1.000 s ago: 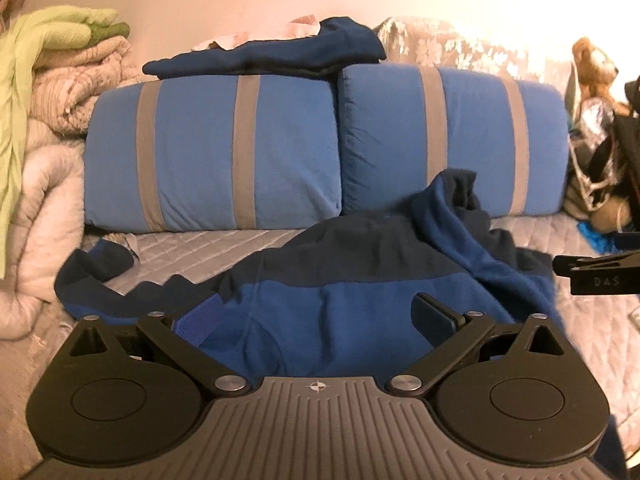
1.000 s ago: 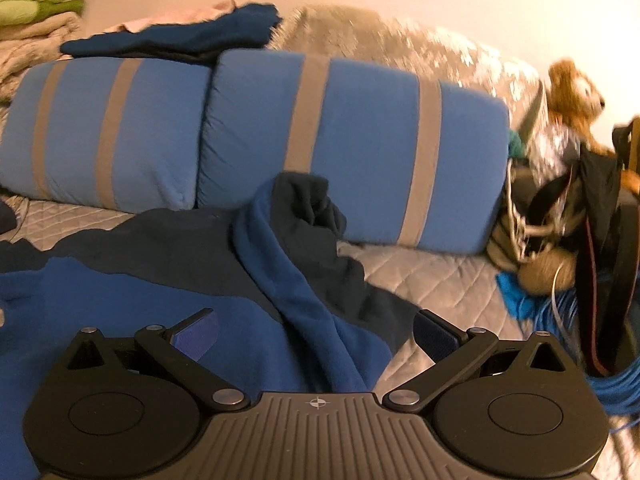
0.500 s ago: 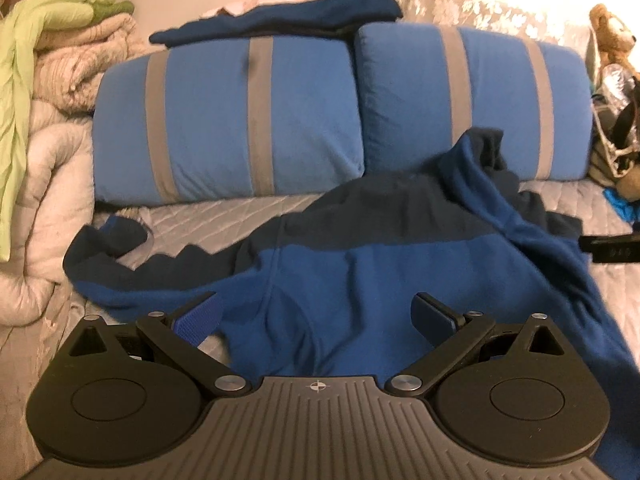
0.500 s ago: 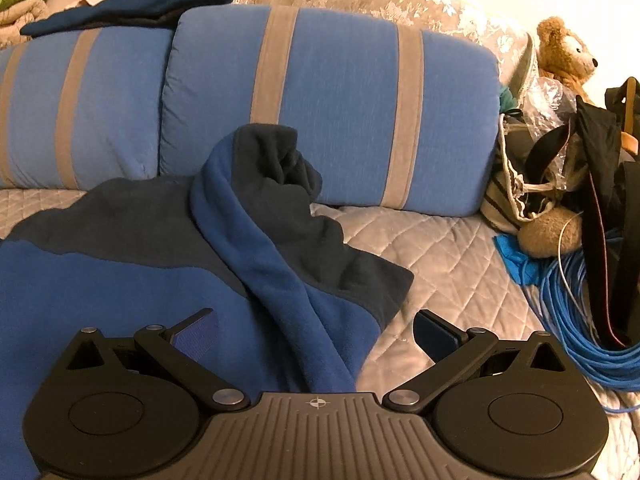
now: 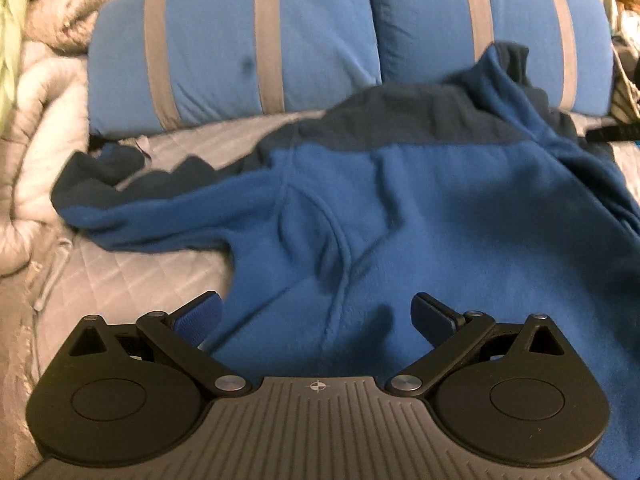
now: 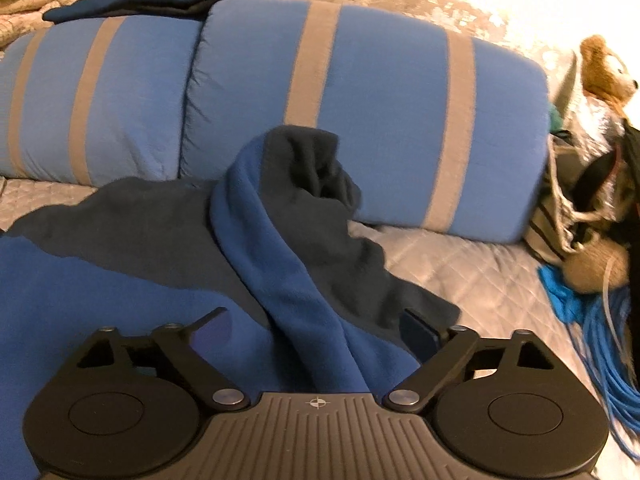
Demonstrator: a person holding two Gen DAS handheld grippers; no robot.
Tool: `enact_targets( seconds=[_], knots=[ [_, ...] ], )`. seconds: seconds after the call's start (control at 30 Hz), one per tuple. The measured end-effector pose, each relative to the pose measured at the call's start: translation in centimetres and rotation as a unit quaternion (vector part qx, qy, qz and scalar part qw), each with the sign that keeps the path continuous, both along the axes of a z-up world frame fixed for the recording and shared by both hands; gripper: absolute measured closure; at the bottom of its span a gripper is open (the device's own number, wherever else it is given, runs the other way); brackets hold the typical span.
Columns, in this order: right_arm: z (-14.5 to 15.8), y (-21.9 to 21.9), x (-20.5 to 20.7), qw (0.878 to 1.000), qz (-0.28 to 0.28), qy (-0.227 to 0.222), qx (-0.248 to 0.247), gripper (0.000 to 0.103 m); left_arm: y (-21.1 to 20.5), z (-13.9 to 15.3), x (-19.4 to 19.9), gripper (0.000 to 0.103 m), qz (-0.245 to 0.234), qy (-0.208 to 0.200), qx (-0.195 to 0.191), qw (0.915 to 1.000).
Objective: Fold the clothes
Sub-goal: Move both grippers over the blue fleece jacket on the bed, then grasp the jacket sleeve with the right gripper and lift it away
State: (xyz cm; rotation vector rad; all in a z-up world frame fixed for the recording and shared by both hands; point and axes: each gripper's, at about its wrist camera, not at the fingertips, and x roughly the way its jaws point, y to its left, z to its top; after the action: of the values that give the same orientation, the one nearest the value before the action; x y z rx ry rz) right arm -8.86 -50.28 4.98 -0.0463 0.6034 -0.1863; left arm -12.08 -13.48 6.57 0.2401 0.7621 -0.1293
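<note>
Left wrist view: your left gripper [image 5: 316,316] is spread wide, grasping nothing, low over the blue fleece pullover [image 5: 400,216]. The pullover lies spread on the quilted bed [image 5: 132,280], one sleeve [image 5: 132,204] stretched left, before two striped blue pillows [image 5: 240,40].

Right wrist view: your right gripper [image 6: 316,332] is likewise released, empty. The pullover's other sleeve [image 6: 288,248] is draped over the body, its dark cuff [image 6: 316,164] standing up against a pillow. A teddy bear [image 6: 604,68] and blue cable [image 6: 608,344] sit at right.

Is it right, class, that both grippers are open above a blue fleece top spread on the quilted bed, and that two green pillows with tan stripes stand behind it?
Not quite: the pillows are blue with tan stripes, as the right wrist view shows. The left gripper and right gripper are open above the blue fleece top on the quilted bed.
</note>
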Motion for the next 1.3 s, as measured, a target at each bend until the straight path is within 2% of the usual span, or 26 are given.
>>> enact_targets(
  seconds=[0.17,0.3,0.5,0.53,0.57,0.63,0.73,0.83,1.03,1.17,1.23,1.3],
  knots=[
    [0.0,0.3,3.3,1.0,0.019,-0.019,0.004,0.027,-0.1,-0.1,-0.7,0.001,0.0,-0.024,0.003,0.9997],
    [-0.3,0.8,6.5,0.999,0.037,-0.022,0.002,0.032,-0.1,-0.1,-0.4,0.001,-0.002,-0.021,0.003,0.9998],
    [-1.4,1.4,10.8,0.999,0.046,-0.011,0.008,0.053,0.6,-0.2,0.1,0.001,0.004,-0.01,-0.024,0.9997],
    [-1.6,1.5,11.3,0.999,0.051,-0.008,0.007,0.067,0.7,-0.3,0.2,0.001,0.005,-0.009,-0.029,0.9995],
    [-1.7,1.6,11.7,0.998,0.061,0.002,0.005,0.092,0.8,-0.3,0.2,0.001,0.006,-0.008,-0.034,0.9994],
    [-1.2,1.5,11.8,0.997,0.072,0.013,0.005,0.095,0.9,-0.3,0.3,0.001,0.006,-0.005,-0.037,0.9993],
    [1.3,1.0,10.0,0.997,0.071,-0.018,0.006,0.095,0.8,-0.4,0.3,0.001,0.004,-0.004,-0.035,0.9994],
    [5.2,-0.1,6.6,0.996,0.072,-0.057,0.014,0.096,0.8,-0.3,0.2,0.001,0.003,-0.006,-0.032,0.9995],
    [11.6,-3.9,-2.9,0.991,0.074,-0.11,0.032,0.096,0.9,-0.3,0.1,0.001,0.005,-0.009,-0.031,0.9995],
    [12.9,-7.0,-8.3,0.992,0.054,-0.107,0.038,0.096,0.7,-0.2,0.0,0.001,0.005,-0.011,-0.026,0.9996],
    [12.3,-7.7,-10.3,0.995,0.042,-0.091,0.02,0.096,0.7,-0.2,0.0,0.001,0.004,-0.012,-0.024,0.9996],
    [10.5,-8.6,-11.6,0.998,0.03,-0.056,0.011,0.096,0.7,-0.2,0.0,0.001,0.004,-0.013,-0.022,0.9997]
  ],
)
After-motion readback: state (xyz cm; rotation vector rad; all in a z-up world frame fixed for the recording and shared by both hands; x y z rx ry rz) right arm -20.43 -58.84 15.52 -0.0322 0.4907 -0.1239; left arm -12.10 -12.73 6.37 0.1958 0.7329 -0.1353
